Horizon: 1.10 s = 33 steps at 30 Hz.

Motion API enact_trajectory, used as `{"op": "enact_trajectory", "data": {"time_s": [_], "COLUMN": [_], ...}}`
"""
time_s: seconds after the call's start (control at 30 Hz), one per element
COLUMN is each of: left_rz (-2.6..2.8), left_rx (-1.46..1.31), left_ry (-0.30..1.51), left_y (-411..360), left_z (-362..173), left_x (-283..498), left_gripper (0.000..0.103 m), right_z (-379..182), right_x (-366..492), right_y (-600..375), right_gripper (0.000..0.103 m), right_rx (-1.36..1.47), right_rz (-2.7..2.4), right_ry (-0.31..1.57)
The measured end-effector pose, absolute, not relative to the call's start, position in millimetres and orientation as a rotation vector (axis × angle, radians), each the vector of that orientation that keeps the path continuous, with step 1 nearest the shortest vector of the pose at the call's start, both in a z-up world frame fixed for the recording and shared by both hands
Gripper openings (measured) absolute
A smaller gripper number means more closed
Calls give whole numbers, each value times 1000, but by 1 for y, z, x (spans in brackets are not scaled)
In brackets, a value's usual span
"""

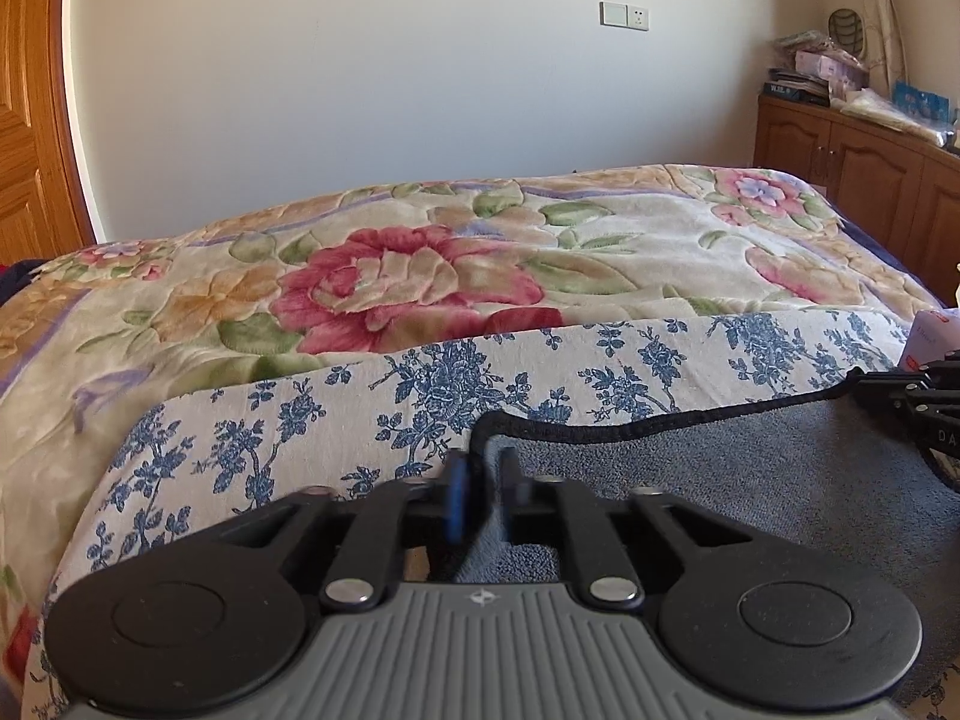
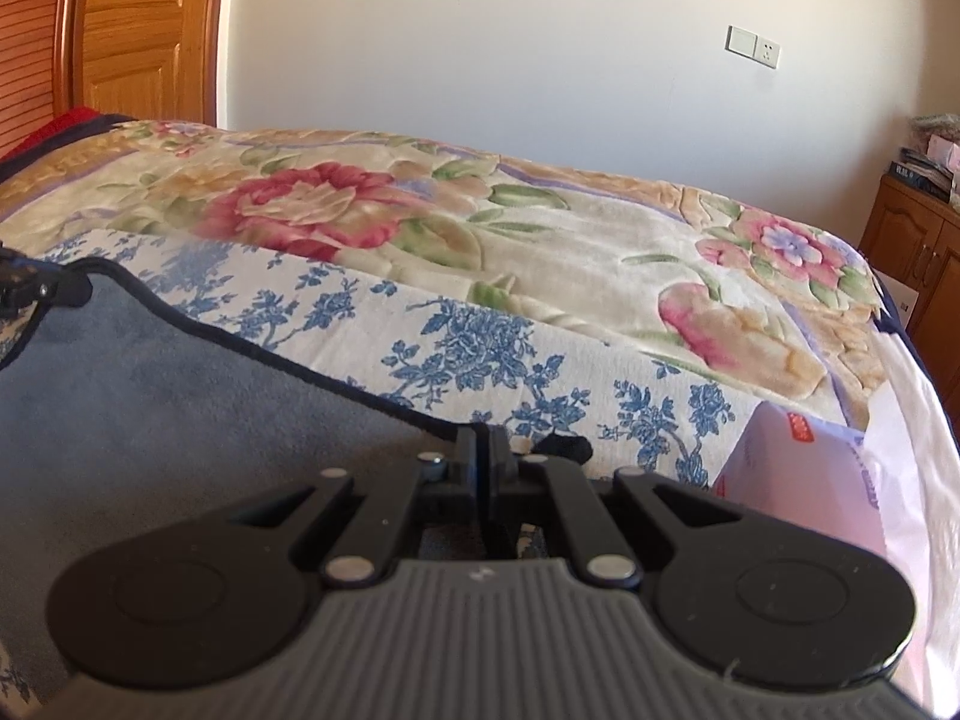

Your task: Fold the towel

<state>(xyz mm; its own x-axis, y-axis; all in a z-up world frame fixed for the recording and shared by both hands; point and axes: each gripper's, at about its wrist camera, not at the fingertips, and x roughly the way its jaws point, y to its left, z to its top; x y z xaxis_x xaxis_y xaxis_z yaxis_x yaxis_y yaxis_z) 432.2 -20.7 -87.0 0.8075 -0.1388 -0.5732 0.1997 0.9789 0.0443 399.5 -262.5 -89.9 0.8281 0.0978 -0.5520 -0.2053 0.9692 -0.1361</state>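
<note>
A grey towel (image 1: 720, 480) with a dark stitched edge lies over a blue-flowered white cloth (image 1: 300, 414) on the bed. My left gripper (image 1: 483, 480) is shut on the towel's far left corner. My right gripper (image 2: 480, 456) is shut on the towel (image 2: 180, 396) at its far right corner. Each gripper shows at the edge of the other's view: the right one (image 1: 918, 402) at the far right, the left one (image 2: 36, 288) at the far left. The towel's dark edge runs taut between the two grippers.
A thick floral blanket (image 1: 420, 276) covers the bed behind the towel. A pink and white tissue pack (image 2: 804, 480) lies just right of my right gripper. A wooden cabinet (image 1: 870, 180) with clutter on top stands at the far right, a wooden door (image 2: 138, 30) at the left.
</note>
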Motion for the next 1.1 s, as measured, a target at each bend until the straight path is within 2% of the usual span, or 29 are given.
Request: {"op": "enact_trajectory", "data": {"time_s": [0.03, 0.07, 0.13, 0.17, 0.27, 0.43, 0.77, 1.1], "left_rz": [-184, -182, -164, -159, -150, -144, -134, -147], "left_rx": [101, 101, 97, 93, 96, 114, 110, 116], "left_ry": [603, 598, 590, 590, 576, 517, 442, 407], "left_y": [-20, -20, -19, -19, -21, -24, -20, -20], "left_z": [-87, -87, -85, -83, -72, -36, 40, 82], "left_x": [431, 429, 425, 423, 415, 391, 338, 297], "left_gripper": [39, 44, 56, 58, 67, 88, 93, 93], "right_z": [-89, -88, -83, -79, -64, -34, 19, 48], "right_x": [399, 397, 393, 390, 381, 361, 316, 274], "right_y": [-263, -263, -264, -265, -265, -261, -255, -254], "right_gripper": [11, 17, 42, 45, 47, 51, 51, 51], "right_rx": [-190, -189, -177, -172, -168, -158, -105, -108], "right_rz": [160, 156, 157, 162, 162, 172, 195, 193], "right_ry": [573, 574, 569, 567, 556, 537, 485, 449]}}
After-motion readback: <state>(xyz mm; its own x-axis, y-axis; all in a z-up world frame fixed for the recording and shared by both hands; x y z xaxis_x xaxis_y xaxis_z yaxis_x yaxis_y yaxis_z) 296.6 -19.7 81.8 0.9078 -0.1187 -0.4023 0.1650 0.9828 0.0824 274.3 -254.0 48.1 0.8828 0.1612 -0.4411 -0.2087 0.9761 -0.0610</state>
